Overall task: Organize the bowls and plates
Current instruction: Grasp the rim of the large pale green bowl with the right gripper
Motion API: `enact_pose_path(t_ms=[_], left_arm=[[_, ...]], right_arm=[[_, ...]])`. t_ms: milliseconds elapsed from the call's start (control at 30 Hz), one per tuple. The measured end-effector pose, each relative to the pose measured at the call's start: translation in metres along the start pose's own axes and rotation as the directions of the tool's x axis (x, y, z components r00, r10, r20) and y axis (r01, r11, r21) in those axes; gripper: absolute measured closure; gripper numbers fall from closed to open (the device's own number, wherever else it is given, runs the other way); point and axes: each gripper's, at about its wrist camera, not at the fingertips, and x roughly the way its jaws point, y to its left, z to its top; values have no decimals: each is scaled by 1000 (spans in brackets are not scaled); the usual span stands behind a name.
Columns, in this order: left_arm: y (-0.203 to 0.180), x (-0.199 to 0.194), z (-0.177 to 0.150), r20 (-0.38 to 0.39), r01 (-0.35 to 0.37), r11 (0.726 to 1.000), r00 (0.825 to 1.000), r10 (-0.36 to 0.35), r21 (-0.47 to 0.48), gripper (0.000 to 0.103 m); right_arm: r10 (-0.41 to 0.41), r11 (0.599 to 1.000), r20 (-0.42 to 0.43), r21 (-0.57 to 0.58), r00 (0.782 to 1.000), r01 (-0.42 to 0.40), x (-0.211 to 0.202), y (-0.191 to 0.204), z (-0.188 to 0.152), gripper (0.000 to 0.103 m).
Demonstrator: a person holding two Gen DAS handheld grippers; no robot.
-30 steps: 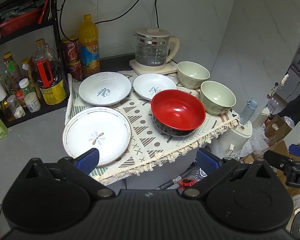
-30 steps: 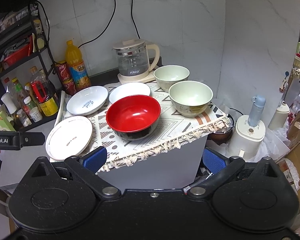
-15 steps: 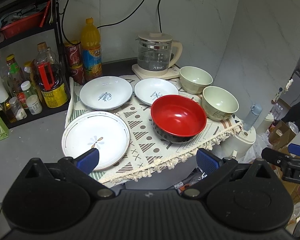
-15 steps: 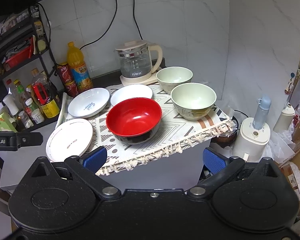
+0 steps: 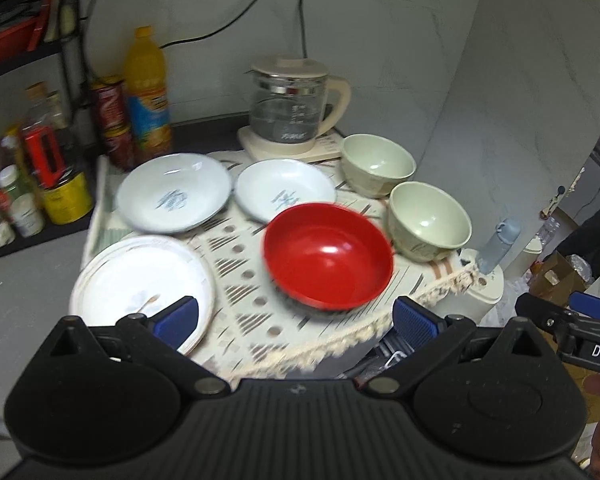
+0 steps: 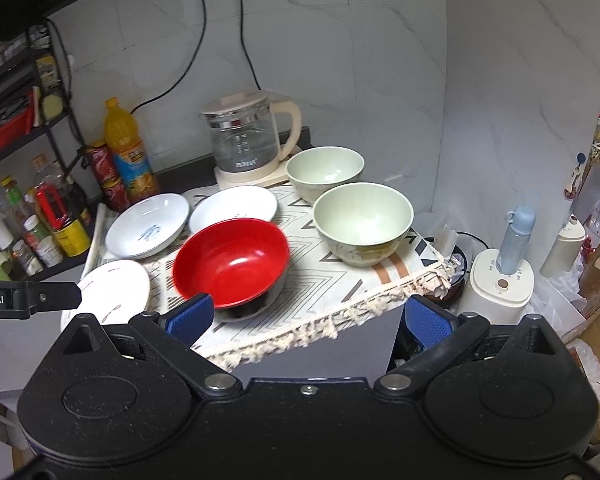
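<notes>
Your left gripper (image 5: 296,320) and right gripper (image 6: 306,320) both have wide-apart fingers holding nothing. The red bowl (image 6: 230,262) sits mid-table, near the two green bowls (image 6: 363,222). Pinch its rim gently and lift straight up.

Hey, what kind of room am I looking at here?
Most likely a small home kitchen corner: a glass kettle plugged into the wall, a rack of sauce bottles, and plates and bowls such as the red bowl on a cloth-covered counter.
</notes>
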Motion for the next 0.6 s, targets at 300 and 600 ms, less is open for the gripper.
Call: enact_pose_path(t_ms=[300,600], left_arm=[[-33,76,47,-22,108,994,994,-107,26,2],[-69,141,83,-68,206,975,977,-201,82,10]], right_arm=[[-24,998,-1,53,1000,24,49,-35,28,2],[-39,993,-33,106,999,42,96,-63,47,18]])
